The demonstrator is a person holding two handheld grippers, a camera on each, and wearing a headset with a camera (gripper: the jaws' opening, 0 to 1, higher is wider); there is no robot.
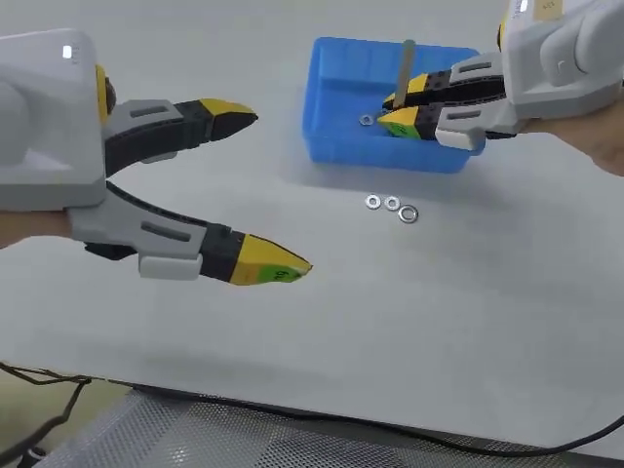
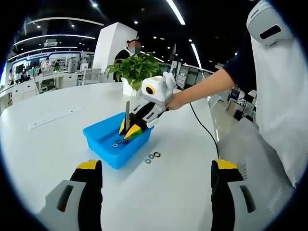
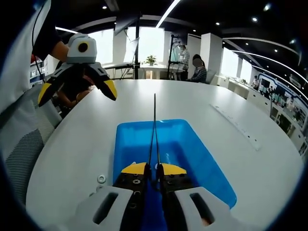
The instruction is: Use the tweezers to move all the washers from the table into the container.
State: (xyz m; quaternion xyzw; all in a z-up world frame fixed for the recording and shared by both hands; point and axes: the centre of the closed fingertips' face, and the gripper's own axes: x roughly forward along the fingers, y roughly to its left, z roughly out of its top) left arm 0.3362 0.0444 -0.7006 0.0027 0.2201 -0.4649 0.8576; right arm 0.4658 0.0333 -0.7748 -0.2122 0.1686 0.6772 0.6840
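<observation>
The container point(image 1: 331, 146) is coloured bright blue. The washers point(image 1: 391, 204) are seen as silver, the table point(image 1: 390, 322) as pale grey. The left gripper point(image 1: 273, 193) and right gripper point(image 1: 388, 112) are cased in light grey, with black jaws tipped in yellow. The tweezers point(image 1: 409, 60) are finished in dull grey.

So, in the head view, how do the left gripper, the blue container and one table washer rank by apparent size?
Largest: the left gripper, partly because it is nearest the camera.
Then the blue container.
Smallest: the washer.

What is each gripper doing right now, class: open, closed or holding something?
Left gripper: open, holding nothing.
Right gripper: closed on the tweezers, over the blue container.
</observation>
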